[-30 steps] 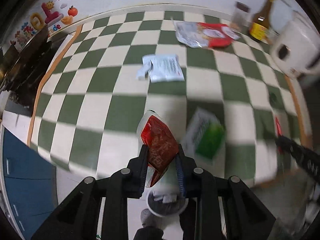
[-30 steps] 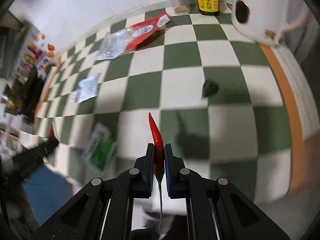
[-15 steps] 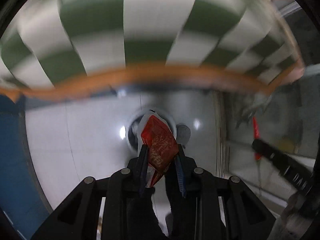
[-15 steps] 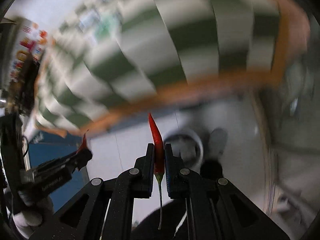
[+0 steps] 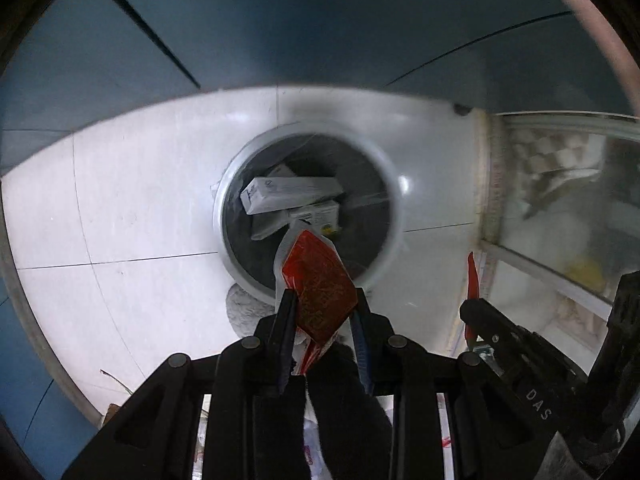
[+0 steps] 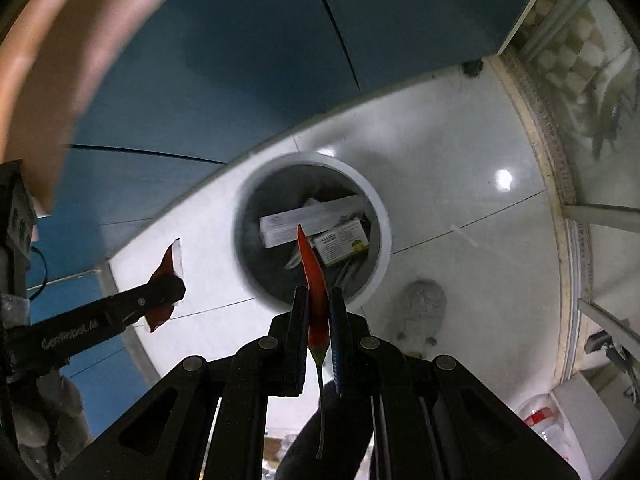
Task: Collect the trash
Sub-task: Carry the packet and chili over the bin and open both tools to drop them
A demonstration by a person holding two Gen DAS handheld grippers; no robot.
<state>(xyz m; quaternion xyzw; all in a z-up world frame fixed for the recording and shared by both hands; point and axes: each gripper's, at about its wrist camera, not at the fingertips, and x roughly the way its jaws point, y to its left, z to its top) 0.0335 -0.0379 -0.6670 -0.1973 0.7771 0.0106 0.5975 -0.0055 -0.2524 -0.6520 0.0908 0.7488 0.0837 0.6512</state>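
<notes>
The left gripper (image 5: pixel 325 312) is clamped on one red sachet (image 5: pixel 318 286), its fingers pressing the packet's lower half so that the top sticks out over the near rim of the bin (image 5: pixel 394 216). The sachet looks light, thin and crinkly; it should bend rather than resist, and its glossy film may be slippery, so a pinch across the flat faces near an edge, as here, seems the sound hold. It would likely flutter rather than drop straight when let go.

The right gripper (image 6: pixel 319 312) is closed on one red chili (image 6: pixel 314 276), held around its thick lower end just above the green stem, which hangs down between the fingers. The tip points up over the bin's opening. The chili looks light, smooth and fairly firm, yet soft enough to bruise under a hard squeeze; a hold at mid-body, as here, should keep it from pivoting.

Beyond both grippers, one round grey bin stands on the white tile floor (image 5: pixel 132 208), in front of a blue cabinet (image 5: pixel 320 28). Inside lie at least two white boxes (image 5: pixel 290 194) and some papers; an exact count cannot be made. One grey slipper (image 6: pixel 422 312) shows beside the bin.
</notes>
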